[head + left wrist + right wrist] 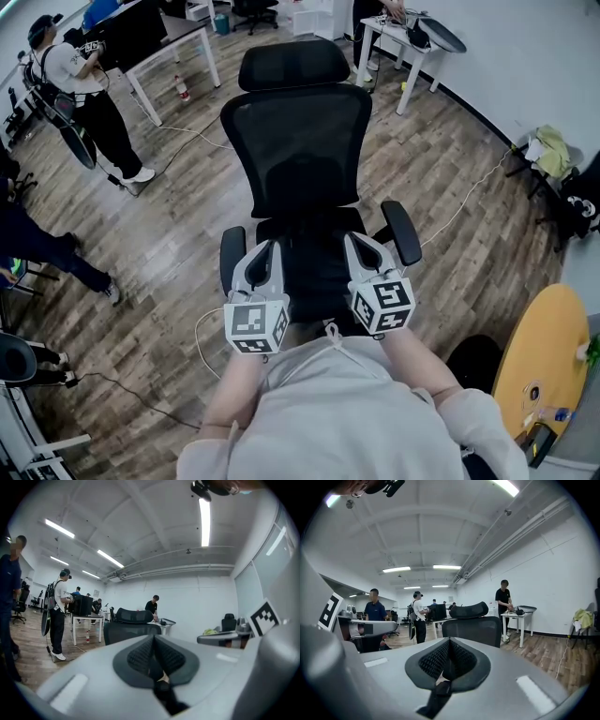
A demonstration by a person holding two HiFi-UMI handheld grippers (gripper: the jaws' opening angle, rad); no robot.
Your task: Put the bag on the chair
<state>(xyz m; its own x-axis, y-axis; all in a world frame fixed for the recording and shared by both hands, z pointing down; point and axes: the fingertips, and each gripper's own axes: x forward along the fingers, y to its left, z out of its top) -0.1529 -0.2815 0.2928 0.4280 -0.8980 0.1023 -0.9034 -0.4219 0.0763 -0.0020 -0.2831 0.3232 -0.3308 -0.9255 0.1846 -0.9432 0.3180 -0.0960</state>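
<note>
A black mesh office chair [298, 141] with a headrest stands right in front of me, facing me. Both grippers hover side by side over the front of its seat, pointing at the backrest. My left gripper [265, 246] is shut, and in the left gripper view a black bag strap [166, 698] is pinched between its pads and hangs down. My right gripper [361, 242] is likewise shut on a black strap [436, 698]. The dark mass [314, 281] between the grippers cannot be told apart from the black seat, so the bag's body is not clearly seen.
Chair armrests [403, 232] flank the grippers on both sides. People [84, 84] stand at the left by a white desk [178, 47]. Another person [505, 606] works at a white table [412, 42] behind the chair. A yellow round table [544, 356] is at my right, and cables [469, 197] cross the wooden floor.
</note>
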